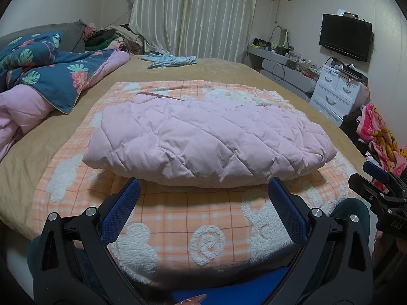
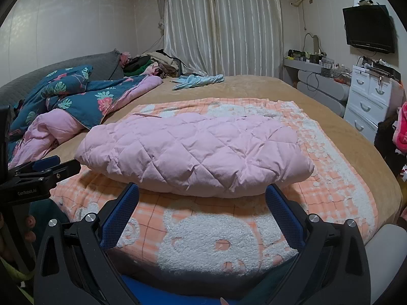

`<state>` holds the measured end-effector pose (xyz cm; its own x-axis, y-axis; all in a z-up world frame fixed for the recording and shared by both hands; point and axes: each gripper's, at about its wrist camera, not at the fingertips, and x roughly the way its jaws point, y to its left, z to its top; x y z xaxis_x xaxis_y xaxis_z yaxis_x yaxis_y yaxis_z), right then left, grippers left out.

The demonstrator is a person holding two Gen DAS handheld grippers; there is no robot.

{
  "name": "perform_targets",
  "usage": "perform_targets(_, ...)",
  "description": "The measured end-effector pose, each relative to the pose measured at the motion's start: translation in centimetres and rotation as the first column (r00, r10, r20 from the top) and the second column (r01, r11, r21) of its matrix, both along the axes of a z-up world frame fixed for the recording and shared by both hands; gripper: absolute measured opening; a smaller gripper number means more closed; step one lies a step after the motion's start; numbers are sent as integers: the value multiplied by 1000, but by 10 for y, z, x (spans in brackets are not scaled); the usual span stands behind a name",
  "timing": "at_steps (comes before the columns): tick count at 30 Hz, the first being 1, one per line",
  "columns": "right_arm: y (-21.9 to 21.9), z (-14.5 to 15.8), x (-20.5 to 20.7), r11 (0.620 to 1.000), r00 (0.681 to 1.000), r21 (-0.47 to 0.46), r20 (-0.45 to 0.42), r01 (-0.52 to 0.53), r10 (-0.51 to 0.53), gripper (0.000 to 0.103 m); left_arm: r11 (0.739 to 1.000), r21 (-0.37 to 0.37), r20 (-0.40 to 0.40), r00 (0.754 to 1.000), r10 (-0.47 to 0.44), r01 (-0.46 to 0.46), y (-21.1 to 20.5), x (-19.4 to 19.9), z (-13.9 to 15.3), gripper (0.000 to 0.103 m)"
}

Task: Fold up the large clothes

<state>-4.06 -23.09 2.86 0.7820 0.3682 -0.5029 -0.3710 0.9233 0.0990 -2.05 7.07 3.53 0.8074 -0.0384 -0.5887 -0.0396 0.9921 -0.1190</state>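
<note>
So going left to right: the flowery duvet (image 1: 48, 76) is bunched up on the far left of the bed (image 1: 229, 71), looks like it got shoved out of the way to free up folding room. In the middle there's an orange checked blanket (image 1: 178, 218) spread flat, probably as a clean base. The pink quilted jacket (image 1: 203, 139) sits on it as a puffy folded bundle, pretty much dead centre, so I'd guess the fold is mostly done. The left gripper (image 1: 203, 198) hovers just near of the bundle's front edge, jaws spread wide, gripping nothing. The right gripper (image 2: 202, 203) is the same story, jaws released, empty, lined up on that near edge. White drawers (image 1: 338, 91) stand off to the right.
</note>
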Motion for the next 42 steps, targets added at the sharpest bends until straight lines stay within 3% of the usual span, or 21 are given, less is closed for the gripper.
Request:
perform_targets(32,-5,2,-2,1000,1000,-26,4,13,-13,99,1000,14,-34,999,1,-1,0,2,-10,94)
perform_targets(42,-41,4,11,993,993,5,-7,119,-119,99,998,10,-70,996,58,-58,17,12,-20,94)
